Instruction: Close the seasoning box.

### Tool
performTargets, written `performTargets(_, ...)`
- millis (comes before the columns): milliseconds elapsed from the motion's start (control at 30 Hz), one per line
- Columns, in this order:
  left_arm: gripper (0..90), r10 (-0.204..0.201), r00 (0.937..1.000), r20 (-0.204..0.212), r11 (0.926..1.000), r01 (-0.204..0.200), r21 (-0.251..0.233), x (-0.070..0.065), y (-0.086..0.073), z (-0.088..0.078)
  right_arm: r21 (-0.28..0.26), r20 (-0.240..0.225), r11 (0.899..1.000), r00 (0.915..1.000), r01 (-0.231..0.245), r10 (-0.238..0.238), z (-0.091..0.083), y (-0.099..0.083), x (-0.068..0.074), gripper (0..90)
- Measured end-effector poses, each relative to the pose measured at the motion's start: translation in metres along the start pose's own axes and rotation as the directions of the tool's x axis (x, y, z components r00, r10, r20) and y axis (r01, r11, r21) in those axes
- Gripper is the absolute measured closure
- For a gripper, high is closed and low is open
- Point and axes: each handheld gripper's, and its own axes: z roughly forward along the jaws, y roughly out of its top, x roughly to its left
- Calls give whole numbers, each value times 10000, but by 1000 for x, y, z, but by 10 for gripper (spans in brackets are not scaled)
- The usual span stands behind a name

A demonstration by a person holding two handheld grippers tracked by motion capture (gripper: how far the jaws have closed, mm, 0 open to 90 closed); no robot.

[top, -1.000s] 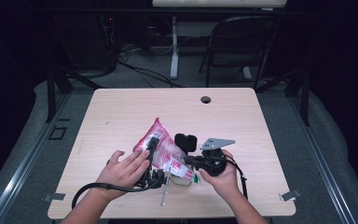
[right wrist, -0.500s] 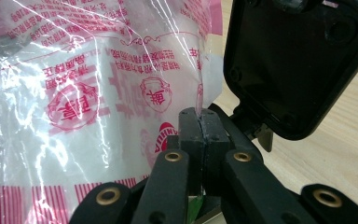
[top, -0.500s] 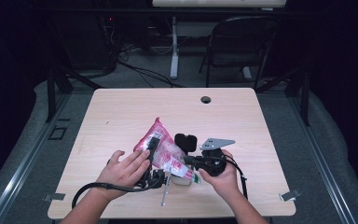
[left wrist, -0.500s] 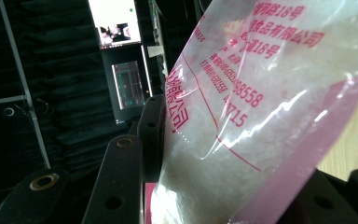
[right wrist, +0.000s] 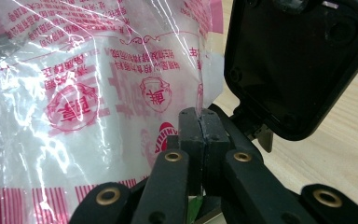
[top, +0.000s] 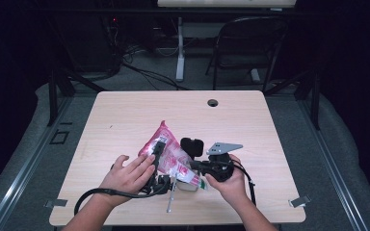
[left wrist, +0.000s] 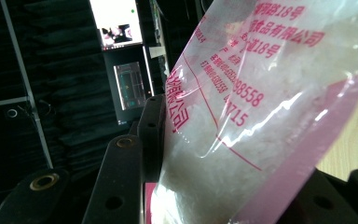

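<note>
- The right claw (right wrist: 200,122) is pressing its jaws together on a thin edge of the pink-and-clear plastic bag (right wrist: 88,88); in the right gripper view the film is running down into the seam between the two black pads.
- The left claw (top: 158,150) is pinching the same bag (top: 169,150) across its fuller body: in the left gripper view the jaws are standing partway apart with the bag (left wrist: 261,116), packed with a white grainy filling, bulging between them.
- In the high view the bag is sitting near the front middle of the desk (top: 125,115), tilted up toward the far side, with the left hand (top: 127,174) and the right hand (top: 226,180) gripping from either side.
- A black squarish object (top: 191,146) is lying on the desk just beside the bag, and a small metal piece (top: 170,198) is resting at the front edge.
- Judged from this, both grips are already being held, so the securing part looks done; the bag is showing no tear or open mouth that I can make out.
- What seems left is the pulling apart or opening itself, and whatever is meant to follow with the contents.
</note>
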Motion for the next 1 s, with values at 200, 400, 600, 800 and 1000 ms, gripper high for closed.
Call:
performTargets(200,643,18,10000,-15,10000,-18,10,0,0,0,-15,18,10000,10000,-19,19,0,0,0,899)
performTargets(400,643,27,10000,-9,10000,-27,-14,1,0,0,-71,9,9999,10000,-76,76,0,0,0,898)
performTargets(600,643,84,9999,-139,9999,-85,-62,2,1,-1,-28,21,10000,10000,-28,28,0,0,0,898)
performTargets(800,643,14,10000,-48,10000,-14,-57,2,1,0,-37,38,10000,10000,-21,21,0,0,0,898)
performTargets(1000,643,30,10000,-44,10000,-31,-52,2,1,0,-2,22,10000,10000,-4,4,0,0,0,898)
